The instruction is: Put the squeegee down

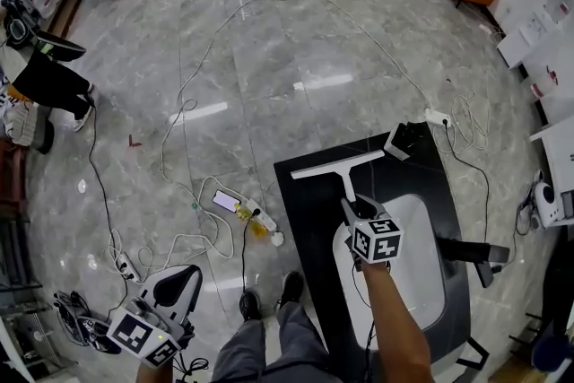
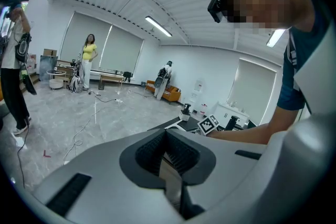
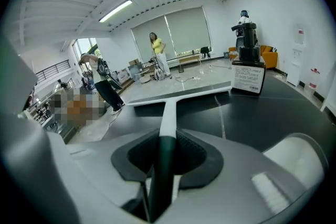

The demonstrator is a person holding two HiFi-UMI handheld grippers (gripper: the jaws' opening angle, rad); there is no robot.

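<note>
squeegee: over the far left part of the black table, with its long blade crosswise near the table's far edge. Its handle runs back into the right gripper. Whether the blade touches the top I cannot tell.
bystander: at the far left edge, in dark trousers, standing on the grey stone floor.
left gripper: low at the left, off the table and over the floor. Its jaws stand a narrow slit apart with nothing between them.
cables: white, looping over the floor from the far side toward the near side.
phone: flat on the floor just left of the table, among the cables.
shoes: dark, at the bottom middle, beside the table's near left corner.
table: black, right of centre, running away from the camera.
right gripper: above the table, its jaws closed on the squeegee's dark grip. The pale neck of the handle runs on from there to the blade.
white panel: rounded, set in the table top, right of the handle.
black box: bears a white label and stands upright at the table's far right corner, near the blade's right end.
power strip: white, on the floor beyond that corner.
</note>
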